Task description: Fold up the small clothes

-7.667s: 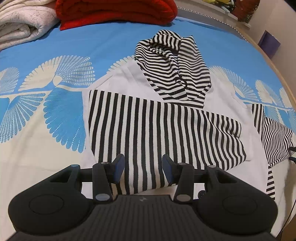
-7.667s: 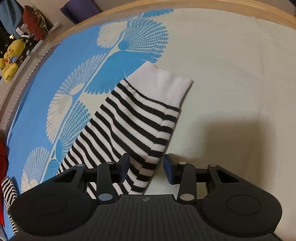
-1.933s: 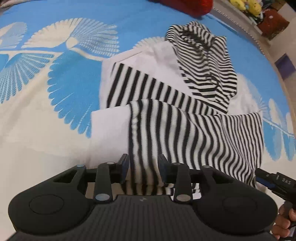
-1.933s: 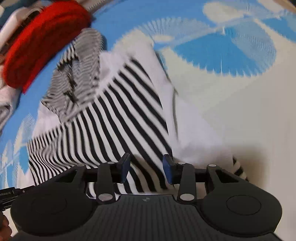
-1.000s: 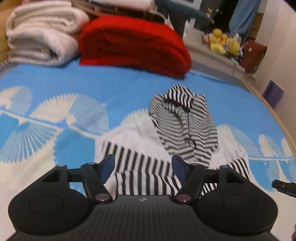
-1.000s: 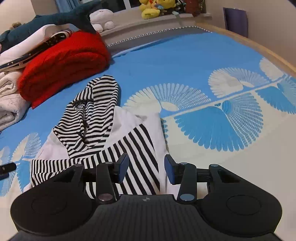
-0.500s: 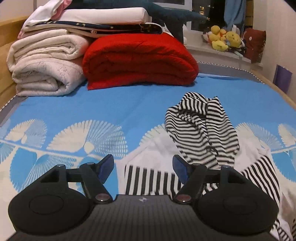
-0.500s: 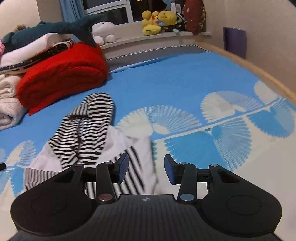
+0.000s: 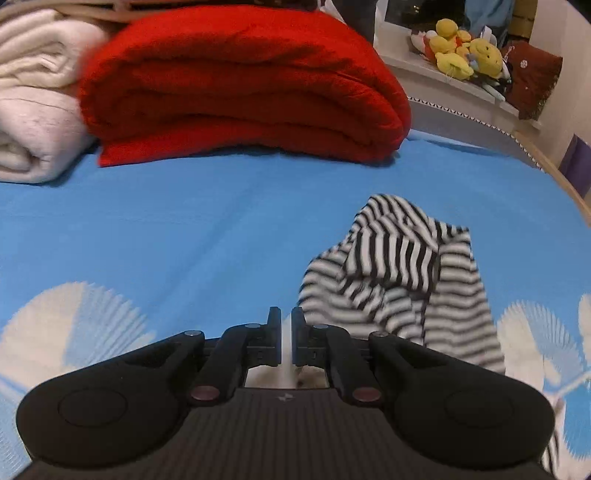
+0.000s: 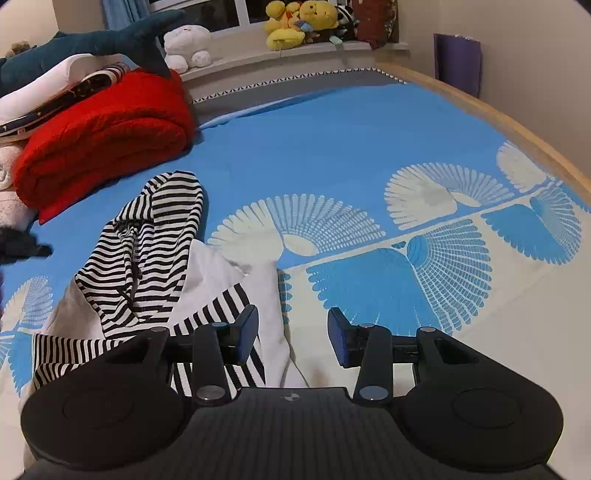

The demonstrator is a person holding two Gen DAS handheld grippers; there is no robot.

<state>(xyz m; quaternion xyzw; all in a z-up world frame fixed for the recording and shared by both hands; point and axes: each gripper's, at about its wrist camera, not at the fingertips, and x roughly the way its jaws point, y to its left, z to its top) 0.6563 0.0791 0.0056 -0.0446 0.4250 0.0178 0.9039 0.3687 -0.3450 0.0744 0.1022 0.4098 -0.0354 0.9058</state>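
Striped hoodie (image 10: 155, 266) lies on the bed (image 10: 332, 155), long axis running away from me, hood toward the red blanket (image 9: 243, 85). My left claw (image 9: 286, 325) is clenched on its white fabric; right claw (image 10: 291, 336) released, beside the hoodie's edge. Plush toys (image 10: 299, 22) on the windowsill.

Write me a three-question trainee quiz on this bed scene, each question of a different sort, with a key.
1. True or false: the left tool has its jaws nearly shut on white fabric of the striped hoodie.
2. Multiple choice: the right tool is A) shut on a sleeve, B) open with nothing between its jaws, C) out of view.
3. Fill in: the folded blanket beyond the hoodie is coloured ____.

Key: 1 true; 2 B; 3 red.
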